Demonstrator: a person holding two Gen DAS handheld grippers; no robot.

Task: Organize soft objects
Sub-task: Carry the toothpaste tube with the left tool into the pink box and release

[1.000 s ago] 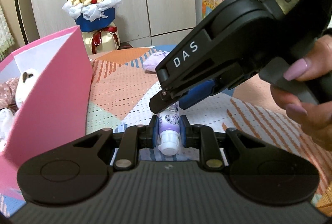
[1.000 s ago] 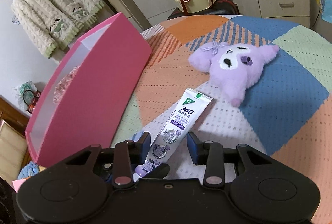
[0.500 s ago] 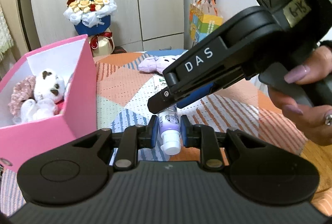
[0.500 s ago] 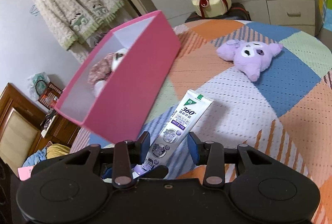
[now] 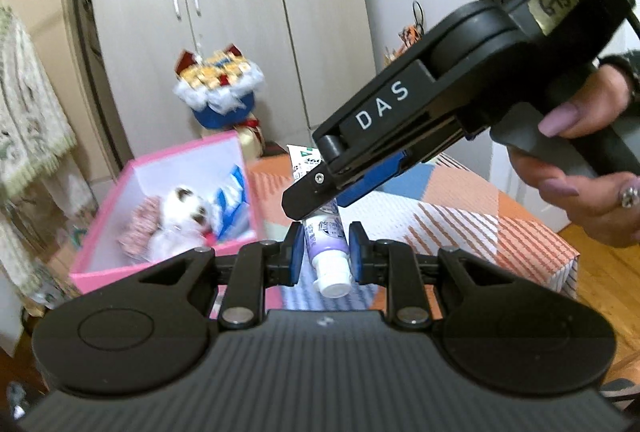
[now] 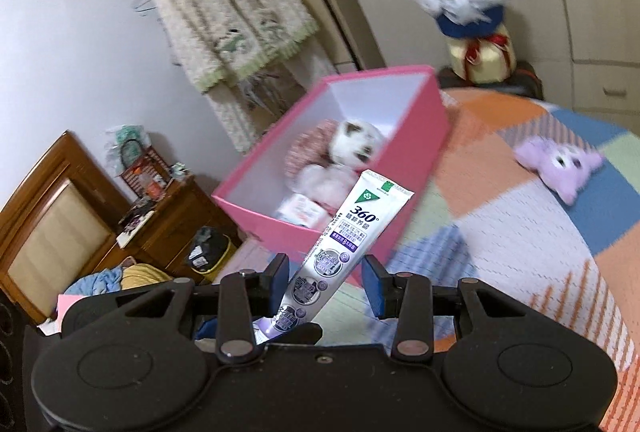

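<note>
Two tools share one toothpaste tube [image 6: 352, 232]: left tool [image 5: 325, 252] narrowly clamps its cap end, right tool [image 6: 326, 282] nips the body. Pink box [image 6: 416, 168] waits at 12 o'clock; uneven pulling could twist the tube free.

Glossy plastic tube [image 6: 352, 228] with smooth white cap [image 5: 335, 287]. Matt pink card box [image 6: 416, 136], plain white inside; fluffy plush toy [image 6: 354, 142] in box. Fuzzy lilac plush [image 6: 558, 164] beside box on knitted, ribbed cloth cover [image 6: 520, 232]. Matt black plastic left gripper [image 5: 322, 252], ribbed housing, metal pins. Polished brown wood cabinet [image 6: 160, 224] left of box.
</note>
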